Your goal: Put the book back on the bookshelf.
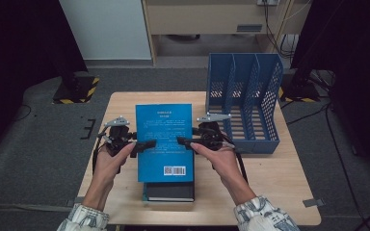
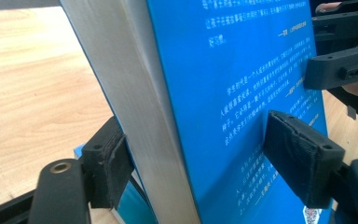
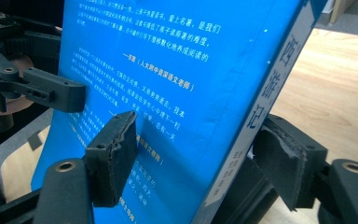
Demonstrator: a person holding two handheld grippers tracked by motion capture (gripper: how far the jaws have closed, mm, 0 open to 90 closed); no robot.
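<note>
High view: one blue perforated plastic file rack (image 1: 265, 103) with three slots stands at the far right of the light wooden table (image 1: 279, 187), nothing in its slots. Two books lie near the front edge: a thick blue paperback with white print (image 1: 164, 139), raised above a dark hardcover book (image 1: 169, 191) (mostly covered by it). The left gripper (image 1: 143, 144) clamps the paperback's page edge, one pad (image 2: 303, 156) on the cover, one beneath. The right gripper (image 1: 185, 141) clamps the spine side likewise, its pad (image 3: 114, 156) pressing the cover.
</note>
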